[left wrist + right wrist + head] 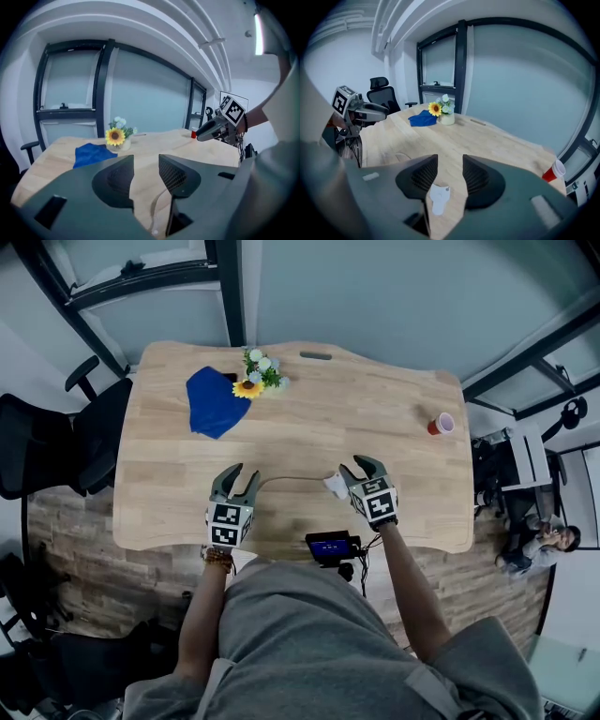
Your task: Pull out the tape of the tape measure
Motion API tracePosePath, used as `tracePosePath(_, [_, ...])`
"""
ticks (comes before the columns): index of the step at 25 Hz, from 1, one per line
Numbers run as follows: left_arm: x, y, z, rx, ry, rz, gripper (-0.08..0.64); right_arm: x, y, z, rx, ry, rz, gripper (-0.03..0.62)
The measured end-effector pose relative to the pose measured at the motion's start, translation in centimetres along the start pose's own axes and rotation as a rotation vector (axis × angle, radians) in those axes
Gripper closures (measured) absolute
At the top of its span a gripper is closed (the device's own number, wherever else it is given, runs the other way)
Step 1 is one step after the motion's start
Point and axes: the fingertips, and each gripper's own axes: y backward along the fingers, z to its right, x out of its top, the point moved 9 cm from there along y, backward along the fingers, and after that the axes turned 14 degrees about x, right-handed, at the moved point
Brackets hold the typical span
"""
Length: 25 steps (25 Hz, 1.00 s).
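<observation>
Left gripper (242,473): my jaws wide apart, tape (291,478) end lying loose below. Tape stretches sideways, leftward from tape measure case (335,485); right gripper (361,468) jaws apart over case, unclamped.

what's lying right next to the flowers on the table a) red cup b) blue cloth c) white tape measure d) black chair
b: the blue cloth lies right beside the flowers, while the red cup stands far off at the other end of the table.
</observation>
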Motion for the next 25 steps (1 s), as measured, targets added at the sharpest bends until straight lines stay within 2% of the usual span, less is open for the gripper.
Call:
tracePosePath(5, [5.7,0.9,0.6,-0.002,-0.052,0.125,0.403,3.3,1.9,-1.0,-0.022,0.059,0.087,0.425])
tracePosePath(11, [10.5,2.4,0.9,0.024,-0.074,0.255,0.403,7.4,4.6,-2.8,-0.059,0.169,0.181,0.435])
tracePosePath(19, [14.8,4.6,2.7,0.057,-0.066,0.396,0.403,12.5,8.3,-6.3,-0.12,0.267,0.373,0.452])
tracePosePath(22, [15.8,5.2,3.4,0.078,-0.037,0.44,0.403,13.4,9.2,-7.4,-0.164,0.28,0.45,0.464])
tracePosePath(25, [16.5,6.0,4.3,0.104,-0.051,0.482,0.403,13.7,10.0,-8.2,-0.208,0.272,0.503,0.474])
